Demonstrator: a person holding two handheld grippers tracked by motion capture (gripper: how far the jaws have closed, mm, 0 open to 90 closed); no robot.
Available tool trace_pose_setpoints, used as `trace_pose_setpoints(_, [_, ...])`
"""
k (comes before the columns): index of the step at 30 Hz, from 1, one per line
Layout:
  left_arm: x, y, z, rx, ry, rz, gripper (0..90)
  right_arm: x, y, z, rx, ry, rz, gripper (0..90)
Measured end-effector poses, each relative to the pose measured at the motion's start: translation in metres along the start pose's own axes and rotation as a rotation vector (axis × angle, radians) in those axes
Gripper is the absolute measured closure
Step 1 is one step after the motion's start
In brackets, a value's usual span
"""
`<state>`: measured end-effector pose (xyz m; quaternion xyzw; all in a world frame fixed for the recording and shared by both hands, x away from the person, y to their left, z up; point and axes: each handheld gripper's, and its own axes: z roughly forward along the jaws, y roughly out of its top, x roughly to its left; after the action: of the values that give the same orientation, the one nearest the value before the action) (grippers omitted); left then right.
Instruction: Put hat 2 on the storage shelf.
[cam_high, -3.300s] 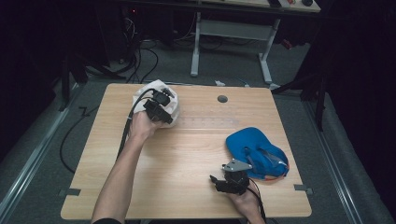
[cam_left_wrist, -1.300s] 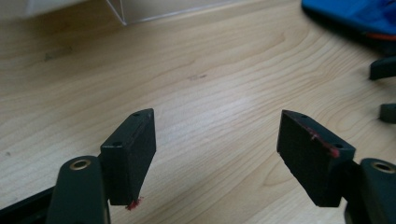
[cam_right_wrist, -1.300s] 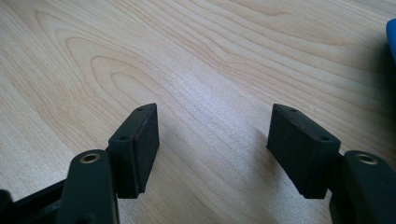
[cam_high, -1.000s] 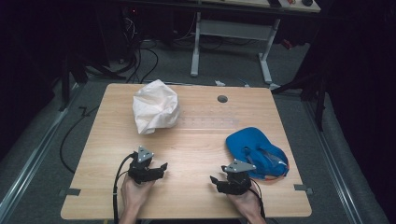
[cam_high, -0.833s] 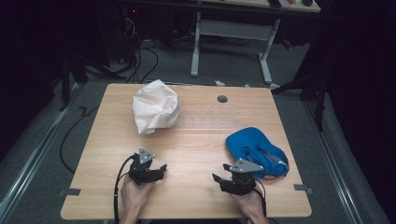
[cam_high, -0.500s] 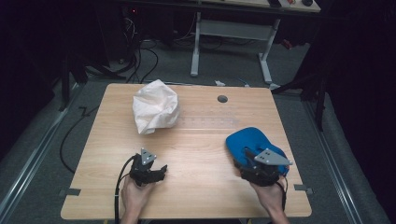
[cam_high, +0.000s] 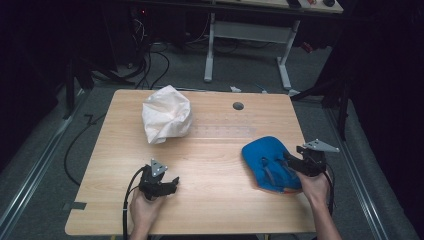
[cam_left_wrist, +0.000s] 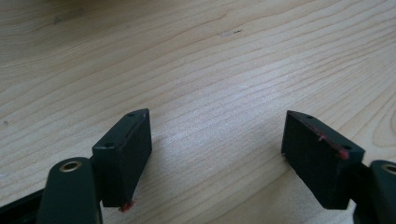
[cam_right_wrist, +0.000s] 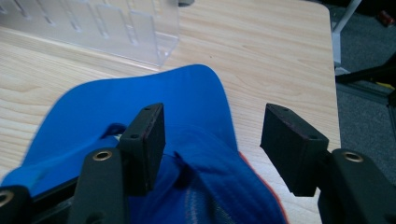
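A blue cap (cam_high: 267, 161) with an orange-trimmed rim lies on the right of the wooden table (cam_high: 215, 150). My right gripper (cam_high: 291, 160) is at the cap's right edge, held a little above it and open; its jaws have just opened a bit further. In the right gripper view (cam_right_wrist: 215, 121) one jaw hangs over the blue cap (cam_right_wrist: 140, 93) and the other over bare wood, with the cap's edge below the gap. My left gripper (cam_high: 173, 183) rests near the front left, open. In its own view (cam_left_wrist: 217, 126) nothing is between the jaws.
A crumpled white bag (cam_high: 166, 120) sits at the back left of the table. A clear plastic rack (cam_right_wrist: 93, 28) stands beyond the cap, near the table's middle. A cable hole (cam_high: 238, 106) is at the back. The table's right edge (cam_right_wrist: 329, 70) is close to my right gripper.
My right gripper moved from the front edge rightward and away, rising to the cap's right side. The left gripper, earlier at the white bag, came back to the front left and stays there.
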<state>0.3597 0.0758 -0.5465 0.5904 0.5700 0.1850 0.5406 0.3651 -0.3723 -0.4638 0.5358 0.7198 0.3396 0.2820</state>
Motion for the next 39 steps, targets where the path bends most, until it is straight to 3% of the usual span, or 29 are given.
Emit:
trace_pose_setpoints(8, [0.0, 0.0, 0.0, -0.002, 0.001, -0.001, 25.0, -0.014, 0.001, 0.026, 0.079, 0.04, 0.015, 39.7])
trace_pose_setpoints(18, [0.0, 0.0, 0.0, -0.001, 0.002, -0.001, 25.1, -0.021, -0.004, 0.044, 0.153, 0.088, 0.047, 41.7])
trace_pose_setpoints(25, [0.0, 0.0, 0.0, -0.002, 0.002, -0.001, 25.1, -0.019, -0.008, 0.044, 0.16, 0.12, 0.061, 46.5])
trace_pose_setpoints(31, [0.0, 0.0, 0.0, -0.003, 0.002, -0.002, 25.1, -0.009, -0.012, 0.041, 0.186, 0.137, 0.073, 49.7])
trace_pose_setpoints(39, [0.0, 0.0, 0.0, -0.001, 0.002, -0.001, 25.1, 0.002, -0.016, 0.037, 0.172, 0.176, 0.067, 59.2])
